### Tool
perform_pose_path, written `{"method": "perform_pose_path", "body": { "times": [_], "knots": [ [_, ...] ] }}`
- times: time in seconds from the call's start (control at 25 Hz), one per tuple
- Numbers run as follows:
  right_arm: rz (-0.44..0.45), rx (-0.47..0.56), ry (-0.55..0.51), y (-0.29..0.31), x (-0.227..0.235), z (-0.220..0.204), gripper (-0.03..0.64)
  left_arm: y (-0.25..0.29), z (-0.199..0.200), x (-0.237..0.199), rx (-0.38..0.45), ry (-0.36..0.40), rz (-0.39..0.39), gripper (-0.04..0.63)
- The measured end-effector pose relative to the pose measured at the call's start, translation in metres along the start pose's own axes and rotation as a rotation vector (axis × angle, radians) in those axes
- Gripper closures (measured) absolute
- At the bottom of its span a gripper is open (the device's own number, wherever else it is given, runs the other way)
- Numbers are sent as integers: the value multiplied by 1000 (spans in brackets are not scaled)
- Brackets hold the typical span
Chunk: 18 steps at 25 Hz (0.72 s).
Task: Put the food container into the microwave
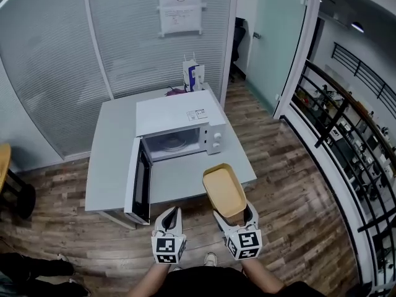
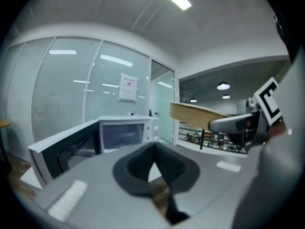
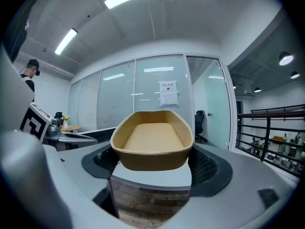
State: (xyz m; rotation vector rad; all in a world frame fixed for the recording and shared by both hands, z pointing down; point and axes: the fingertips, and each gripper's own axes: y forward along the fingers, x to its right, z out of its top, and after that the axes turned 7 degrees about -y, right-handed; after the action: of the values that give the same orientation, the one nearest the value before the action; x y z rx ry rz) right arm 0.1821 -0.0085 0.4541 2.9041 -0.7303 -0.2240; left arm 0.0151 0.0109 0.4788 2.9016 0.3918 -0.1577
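Observation:
The tan, empty food container point(image 1: 224, 192) is held off the table's near edge with my right gripper point(image 1: 234, 215) shut on its near end; in the right gripper view the container point(image 3: 152, 144) sits level between the jaws. The white microwave point(image 1: 179, 124) stands on the grey table point(image 1: 111, 147) with its door point(image 1: 139, 181) swung open to the left and the cavity showing a glass turntable. My left gripper point(image 1: 171, 218) hangs beside the right one, shut and holding nothing. The left gripper view shows the microwave point(image 2: 121, 132) ahead and the container point(image 2: 195, 114) to the right.
A blue-and-white carton point(image 1: 193, 76) stands at the table's back edge behind the microwave. Frosted glass partitions close off the back and left. A black railing point(image 1: 346, 122) runs along the right. A round wooden table point(image 1: 3, 159) is at far left. Wood floor surrounds the table.

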Motion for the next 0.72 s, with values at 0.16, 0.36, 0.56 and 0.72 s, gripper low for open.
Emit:
{"method": "perform_pose_path", "body": {
  "times": [0.16,0.36,0.56,0.72],
  "knots": [
    [33,-14,4,11,18,-9,175,16,2,8,-8,0,40,589],
    [72,-15,31,26,29,-18,175,25,-1,9,-26,3,89,589],
    [103,-22,41,47,28,-22,175,33,-7,2,-51,-12,109,589],
    [109,-43,33,70,26,-26,175,48,-9,-12,-59,-20,112,589]
  ]
}}
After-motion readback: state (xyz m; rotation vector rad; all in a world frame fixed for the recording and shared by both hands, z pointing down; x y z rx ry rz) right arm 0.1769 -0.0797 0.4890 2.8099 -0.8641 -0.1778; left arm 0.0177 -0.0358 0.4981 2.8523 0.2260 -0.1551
